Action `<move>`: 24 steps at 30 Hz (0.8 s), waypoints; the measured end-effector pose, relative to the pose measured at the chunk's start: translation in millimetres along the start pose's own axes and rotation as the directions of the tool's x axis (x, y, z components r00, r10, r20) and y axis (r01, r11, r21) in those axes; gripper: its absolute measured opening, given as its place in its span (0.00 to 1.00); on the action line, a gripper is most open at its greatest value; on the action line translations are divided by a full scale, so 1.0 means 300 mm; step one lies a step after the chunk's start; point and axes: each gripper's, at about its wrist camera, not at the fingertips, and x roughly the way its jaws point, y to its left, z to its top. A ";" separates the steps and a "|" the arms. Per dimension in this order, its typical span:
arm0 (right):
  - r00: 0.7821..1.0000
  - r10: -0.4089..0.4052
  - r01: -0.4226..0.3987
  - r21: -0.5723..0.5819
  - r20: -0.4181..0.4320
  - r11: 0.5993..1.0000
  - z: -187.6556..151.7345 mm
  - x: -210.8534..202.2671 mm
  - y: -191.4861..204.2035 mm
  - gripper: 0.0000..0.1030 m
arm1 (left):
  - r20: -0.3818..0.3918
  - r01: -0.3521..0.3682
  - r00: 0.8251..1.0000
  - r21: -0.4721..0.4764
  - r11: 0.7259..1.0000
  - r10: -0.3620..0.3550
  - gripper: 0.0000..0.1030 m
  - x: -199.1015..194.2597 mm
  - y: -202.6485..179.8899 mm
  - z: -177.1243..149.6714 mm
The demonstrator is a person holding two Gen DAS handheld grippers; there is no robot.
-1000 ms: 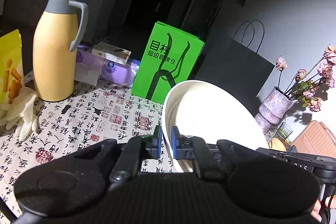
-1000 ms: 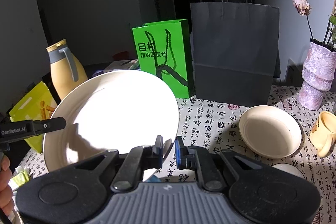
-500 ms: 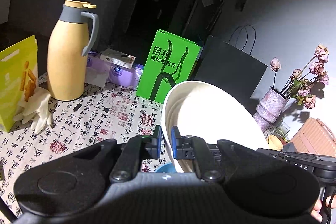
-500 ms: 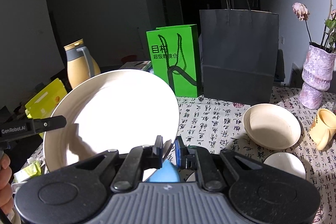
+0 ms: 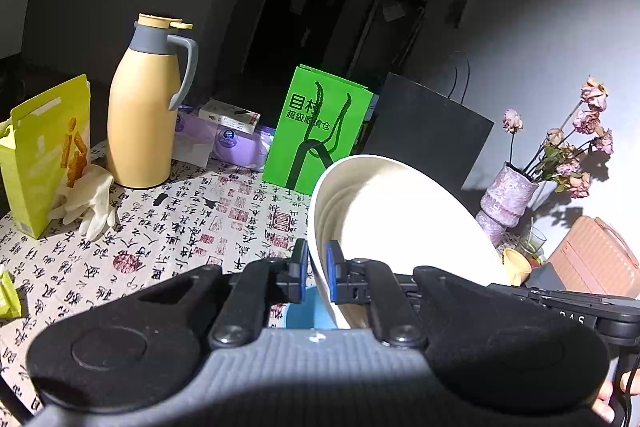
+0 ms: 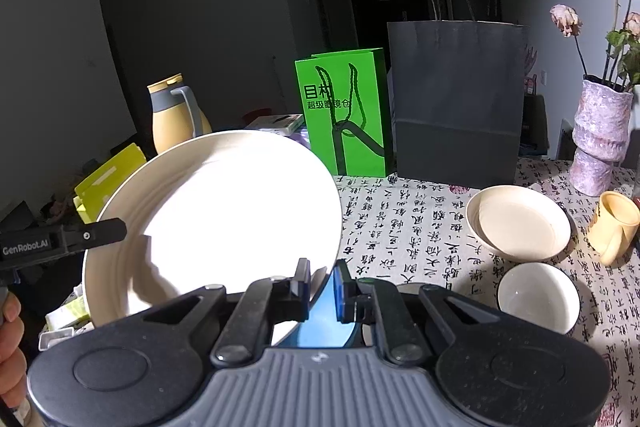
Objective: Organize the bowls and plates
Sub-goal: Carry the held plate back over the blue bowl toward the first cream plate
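Observation:
A large cream plate (image 5: 400, 211) hangs tilted above the table, held at opposite rims by both grippers. My left gripper (image 5: 316, 271) is shut on its near-left rim. The right wrist view shows the same plate (image 6: 224, 211) with my right gripper (image 6: 322, 279) shut on its lower right edge. Under the plate lies a blue dish (image 6: 320, 323), mostly hidden. A shallow cream bowl (image 6: 518, 223) and a small white bowl (image 6: 538, 297) rest on the patterned tablecloth (image 6: 408, 227) to the right.
At the back stand a green paper bag (image 6: 344, 115) and a black paper bag (image 6: 456, 99). A yellow thermos jug (image 5: 144, 115), a yellow snack bag (image 5: 44, 155) and white gloves (image 5: 92, 203) are at the left. A purple vase (image 6: 600, 139) and a yellow cup (image 6: 614, 231) are at the right.
Both grippers have carried the plate back from the bags toward the table's near side. The blue dish has come into view beneath it. Both grips are unchanged.

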 end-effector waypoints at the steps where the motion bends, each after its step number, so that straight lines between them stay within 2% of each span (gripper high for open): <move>1: 1.000 0.001 -0.001 0.001 0.001 1.000 -0.007 -0.010 -0.001 0.11 | 0.002 0.000 1.000 0.003 1.000 0.000 0.10 -0.010 -0.005 -0.008; 24: 0.999 -0.002 0.000 0.052 0.048 0.999 -0.213 -0.216 -0.059 0.11 | -0.032 0.039 0.999 0.029 0.999 -0.038 0.10 -0.126 -0.077 -0.212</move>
